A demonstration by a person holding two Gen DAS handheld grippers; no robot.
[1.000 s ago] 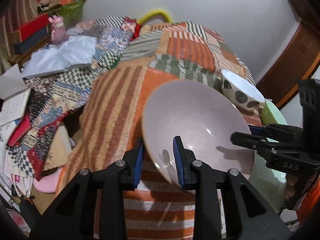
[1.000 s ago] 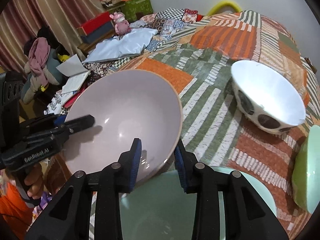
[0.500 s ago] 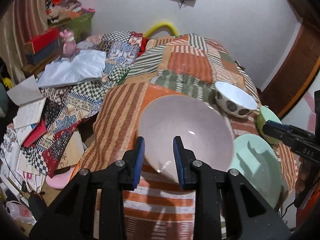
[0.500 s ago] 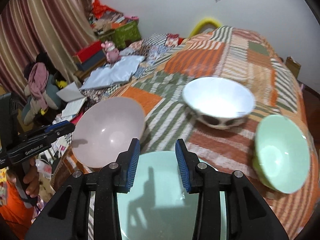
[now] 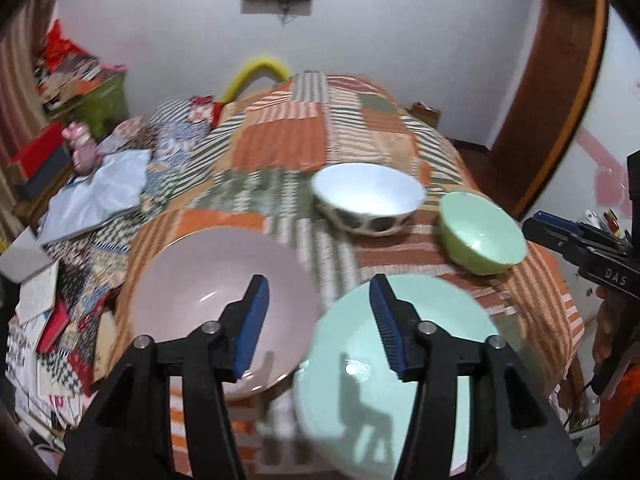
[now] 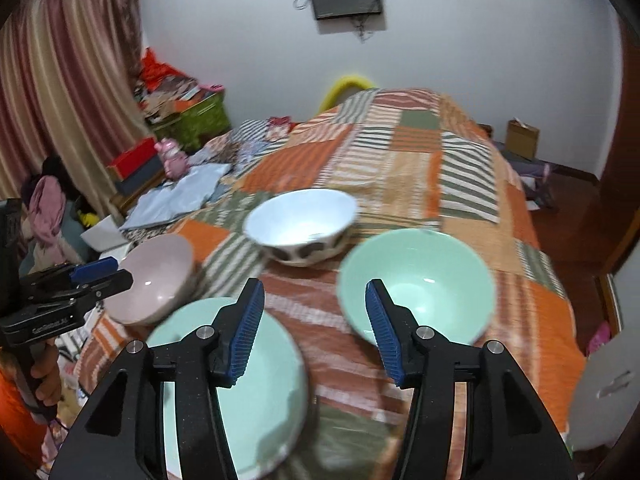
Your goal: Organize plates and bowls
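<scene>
pink bowl [image 5: 208, 280] sits free on quilt [image 5: 304, 148]; left gripper [image 5: 318, 320], right gripper [image 6: 314, 322] opening, empty

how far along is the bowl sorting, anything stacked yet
Nothing is stacked: the pink bowl, mint plate, white spotted bowl and green bowl each sit apart on the patchwork cloth. The left gripper and right gripper are opening and empty. All the grouping is left.
</scene>
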